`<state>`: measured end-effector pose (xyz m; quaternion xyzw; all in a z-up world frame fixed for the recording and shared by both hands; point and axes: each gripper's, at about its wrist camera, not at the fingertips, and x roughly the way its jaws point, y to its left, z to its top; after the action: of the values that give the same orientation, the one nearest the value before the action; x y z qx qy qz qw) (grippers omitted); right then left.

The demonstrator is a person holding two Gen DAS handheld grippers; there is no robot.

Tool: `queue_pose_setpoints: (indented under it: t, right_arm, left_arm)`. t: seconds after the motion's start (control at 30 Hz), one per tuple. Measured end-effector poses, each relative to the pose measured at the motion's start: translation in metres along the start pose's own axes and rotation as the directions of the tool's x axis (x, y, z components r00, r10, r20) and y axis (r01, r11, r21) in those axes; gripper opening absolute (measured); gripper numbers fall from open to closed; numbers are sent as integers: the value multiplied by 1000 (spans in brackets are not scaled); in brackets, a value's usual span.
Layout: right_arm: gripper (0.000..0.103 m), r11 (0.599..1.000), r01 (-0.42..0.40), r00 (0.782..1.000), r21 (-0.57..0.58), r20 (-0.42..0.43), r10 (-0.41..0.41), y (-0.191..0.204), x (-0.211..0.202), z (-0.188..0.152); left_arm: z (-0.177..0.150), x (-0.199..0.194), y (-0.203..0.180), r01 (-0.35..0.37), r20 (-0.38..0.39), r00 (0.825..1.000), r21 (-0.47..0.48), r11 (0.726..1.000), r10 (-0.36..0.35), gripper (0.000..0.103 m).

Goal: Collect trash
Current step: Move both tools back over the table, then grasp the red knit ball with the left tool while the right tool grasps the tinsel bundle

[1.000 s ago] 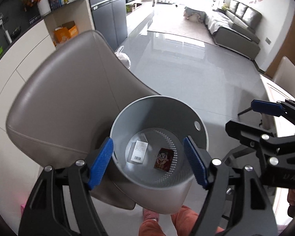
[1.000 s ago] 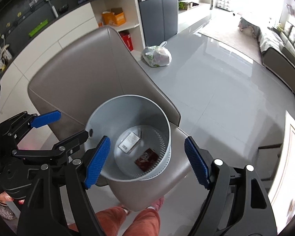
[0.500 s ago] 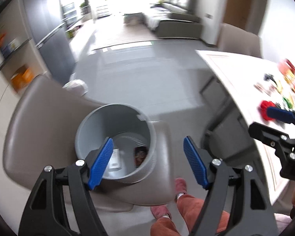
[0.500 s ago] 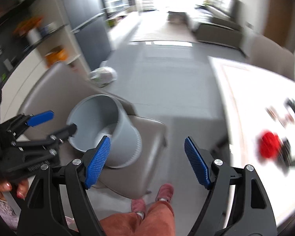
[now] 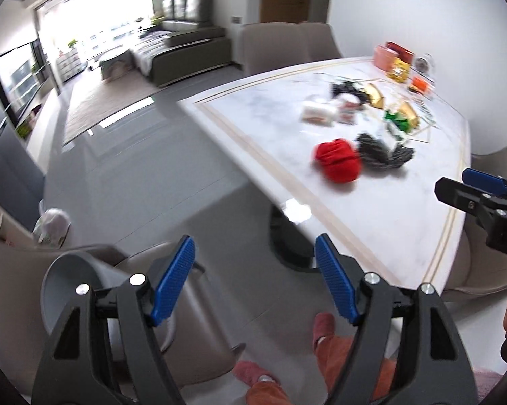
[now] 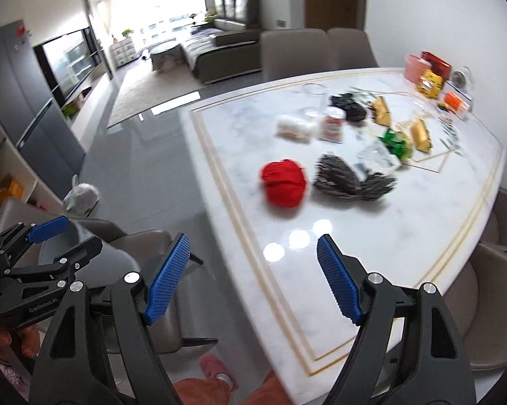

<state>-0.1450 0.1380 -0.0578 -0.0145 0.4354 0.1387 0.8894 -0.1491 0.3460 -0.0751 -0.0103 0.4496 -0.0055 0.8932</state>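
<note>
White marble surface (image 6: 371, 246) fills the right side, over a grey floor (image 6: 145, 155). At 9 o'clock a grey bin (image 5: 71, 280) sits on a chair (image 5: 192, 330). Both grippers, left (image 5: 255, 278) and right (image 6: 253, 275), hang with jaws spread wide and nothing in them. On the surface at 1 o'clock lies the trash: a red lump (image 6: 283, 182), a dark wrapper (image 6: 341, 179) just beside it, then green wrappers (image 6: 397, 141).
</note>
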Motion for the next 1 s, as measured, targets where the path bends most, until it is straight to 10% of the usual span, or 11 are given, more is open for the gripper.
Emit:
queue_pose_setpoints:
  t: [0.33,0.83,1.0]
  right_arm:
    - [75,998,-20,1000,-59,-24,18,-133,58,62]
    - [74,995,-46,981,-91,-194,28,-156,226,77]
    - [38,995,-35,966,-95,-257,10,-162,257,65]
  left_arm:
    - [76,80,-117,-9,-21,1000,-21,1000,8,74]
    - [92,241,-131,1,-195,981,-30,1000,-7,74]
    - [92,254,-141,99,-171,980,-25,995,-102,60]
